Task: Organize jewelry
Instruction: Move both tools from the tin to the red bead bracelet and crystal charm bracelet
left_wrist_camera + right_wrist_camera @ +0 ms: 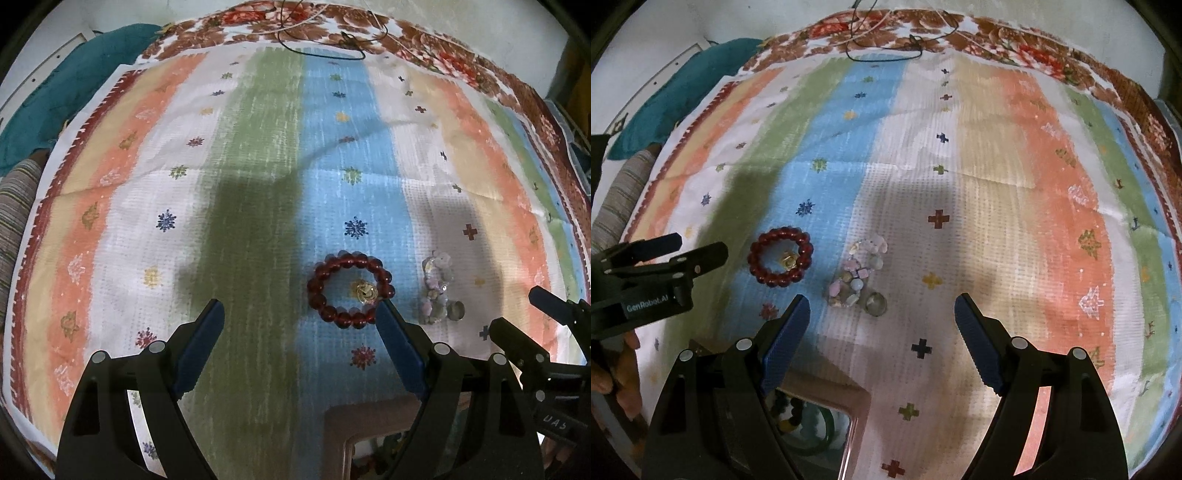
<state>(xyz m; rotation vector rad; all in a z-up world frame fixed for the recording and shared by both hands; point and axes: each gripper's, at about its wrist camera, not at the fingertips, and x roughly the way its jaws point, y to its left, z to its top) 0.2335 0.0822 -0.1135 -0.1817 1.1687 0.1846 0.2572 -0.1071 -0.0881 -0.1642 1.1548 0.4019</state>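
A dark red bead bracelet (349, 289) lies on the striped cloth, with a small gold ring (365, 291) inside it. A pastel bead bracelet (436, 286) and a silver ring (456, 309) lie just to its right. My left gripper (301, 314) is open and empty, above the cloth just short of the red bracelet. In the right wrist view the red bracelet (780, 256), gold ring (788, 260), pastel bracelet (858, 275) and silver ring (876, 304) lie ahead to the left. My right gripper (881, 314) is open and empty, near the silver ring.
A pinkish jewelry box (846, 398) sits at the near edge, holding green beads and a green bangle (812, 432); its rim also shows in the left wrist view (354, 417). A black cord (321, 48) lies at the far edge. A teal cloth (70, 88) lies far left.
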